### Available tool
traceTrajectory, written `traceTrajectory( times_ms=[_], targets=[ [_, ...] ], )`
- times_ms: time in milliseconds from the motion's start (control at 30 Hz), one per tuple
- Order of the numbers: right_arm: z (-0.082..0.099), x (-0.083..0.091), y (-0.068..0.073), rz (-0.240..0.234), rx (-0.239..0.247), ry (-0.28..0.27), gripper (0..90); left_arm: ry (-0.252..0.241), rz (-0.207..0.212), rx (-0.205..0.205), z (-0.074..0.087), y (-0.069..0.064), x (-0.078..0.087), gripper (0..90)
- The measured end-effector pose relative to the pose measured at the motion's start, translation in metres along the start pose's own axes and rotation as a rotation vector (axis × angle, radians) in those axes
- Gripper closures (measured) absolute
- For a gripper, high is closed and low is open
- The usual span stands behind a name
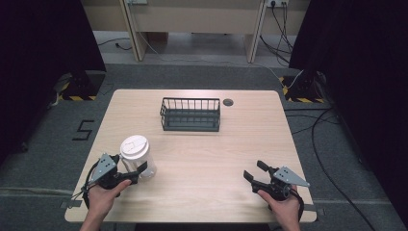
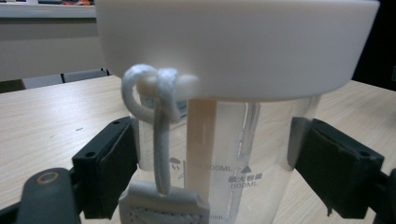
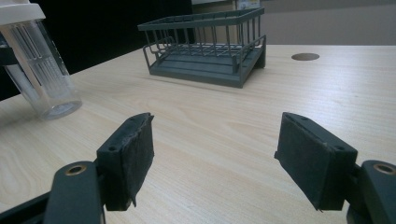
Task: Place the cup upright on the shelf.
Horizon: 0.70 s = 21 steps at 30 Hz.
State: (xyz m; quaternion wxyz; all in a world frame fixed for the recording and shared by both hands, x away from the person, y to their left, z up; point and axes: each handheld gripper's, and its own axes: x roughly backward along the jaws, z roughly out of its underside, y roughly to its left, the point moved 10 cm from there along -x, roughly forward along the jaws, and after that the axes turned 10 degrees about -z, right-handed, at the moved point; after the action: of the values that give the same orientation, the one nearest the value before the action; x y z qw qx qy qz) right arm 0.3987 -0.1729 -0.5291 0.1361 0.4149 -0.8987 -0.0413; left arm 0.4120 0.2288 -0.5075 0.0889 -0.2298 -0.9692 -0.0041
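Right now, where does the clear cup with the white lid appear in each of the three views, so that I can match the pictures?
High view: the cup stands at the lower left of the table, between the jaws of the left hand-held gripper.
Left gripper view: the cup is close up at the centre, a jaw on each side.
Right gripper view: the cup is at the upper left edge.
Shared landmark: the wooden table.
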Motion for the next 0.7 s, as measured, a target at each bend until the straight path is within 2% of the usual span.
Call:
traceTrajectory(
  times_ms=[267,500,700],
  targets=[
    [0.0,0.0,0.0,-0.001,-0.002,0.0,27.8,-0.004,0.007,-0.007,-0.001,-0.004,-0.001,16.0],
    [0.0,-0.001,0.0,-0.004,-0.008,0.0,27.8,-0.032,0.005,-0.002,-0.011,-0.007,0.0,16.0],
    [0.0,-0.001,0.0,-0.002,-0.005,-0.001,27.8,-0.035,0.002,-0.007,-0.015,-0.007,0.001,16.0]
  ],
)
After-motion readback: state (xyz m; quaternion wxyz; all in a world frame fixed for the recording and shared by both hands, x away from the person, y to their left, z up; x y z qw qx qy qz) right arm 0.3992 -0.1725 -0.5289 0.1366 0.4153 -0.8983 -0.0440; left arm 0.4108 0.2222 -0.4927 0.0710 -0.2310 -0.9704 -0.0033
